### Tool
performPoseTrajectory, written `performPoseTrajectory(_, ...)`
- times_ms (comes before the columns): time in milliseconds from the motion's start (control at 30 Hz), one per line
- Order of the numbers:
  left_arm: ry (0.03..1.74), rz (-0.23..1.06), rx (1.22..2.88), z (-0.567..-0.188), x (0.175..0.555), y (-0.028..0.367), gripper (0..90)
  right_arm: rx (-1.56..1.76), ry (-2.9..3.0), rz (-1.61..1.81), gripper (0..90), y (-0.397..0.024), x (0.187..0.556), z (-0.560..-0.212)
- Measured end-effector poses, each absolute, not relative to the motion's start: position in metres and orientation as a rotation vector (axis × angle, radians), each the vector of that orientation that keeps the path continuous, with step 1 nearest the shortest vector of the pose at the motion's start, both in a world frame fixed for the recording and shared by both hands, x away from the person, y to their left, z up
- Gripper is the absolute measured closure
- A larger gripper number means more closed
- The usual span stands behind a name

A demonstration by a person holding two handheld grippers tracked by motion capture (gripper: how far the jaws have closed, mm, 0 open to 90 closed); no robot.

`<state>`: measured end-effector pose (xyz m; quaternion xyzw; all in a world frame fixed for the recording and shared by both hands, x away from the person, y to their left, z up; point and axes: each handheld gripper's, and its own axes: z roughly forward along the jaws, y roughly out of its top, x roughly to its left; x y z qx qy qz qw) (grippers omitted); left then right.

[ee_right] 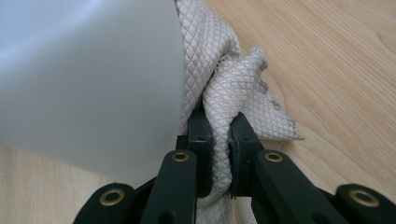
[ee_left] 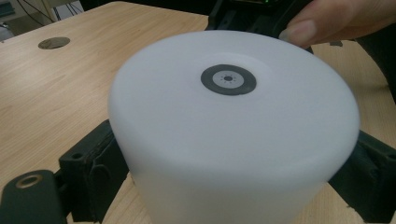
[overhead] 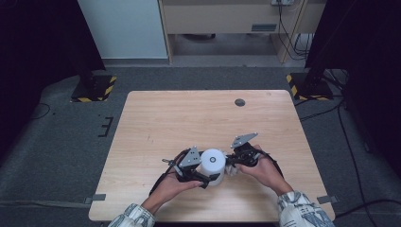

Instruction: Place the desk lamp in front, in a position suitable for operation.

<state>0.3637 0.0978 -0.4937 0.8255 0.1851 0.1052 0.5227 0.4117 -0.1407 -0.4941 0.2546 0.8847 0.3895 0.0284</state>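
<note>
Your left gripper (overhead: 204,176) has its jaws clamped round the white cylinder (overhead: 212,165), one jaw on each side of its wall; in the left gripper view the jaws sit low on both flanks of the cylinder (ee_left: 233,140), w/ its flat top and a small dark ring (ee_left: 228,80) at centre facing the camera. The cylinder stands upright on the table (overhead: 189,118), near the front edge, between your two hands. Your right gripper (overhead: 231,163) comes in from the right, jaws clenched on a white quilted cloth (ee_right: 224,93); the cloth bunches up between the jaws and lies pressed against the cylinder's side (ee_right: 88,74), touching it. Rest of the cloth spreads on the table just beside the cylinder base; in the high view a bit of cloth (overhead: 232,171) peeks out under your right hand (overhead: 262,168). Your left hand (overhead: 172,184) holds its gripper from the front-left. A round dark hole (overhead: 240,102) sits near the table's far edge, well apart.
</note>
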Motion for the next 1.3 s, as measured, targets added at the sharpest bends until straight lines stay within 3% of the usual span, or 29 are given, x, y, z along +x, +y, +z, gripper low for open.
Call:
performPoseTrajectory(700, 0.446, 0.252, 1.976, -0.494, 0.364, 0.098, 7.7, 0.771, 2.507, 1.39, 82.4, -0.166, 0.359, -0.461)
performPoseTrajectory(1300, 0.446, 0.258, 1.976, -0.494, 0.364, 0.098, 7.7, 0.805, 2.581, 1.228, 82.4, -0.155, 0.358, -0.495)
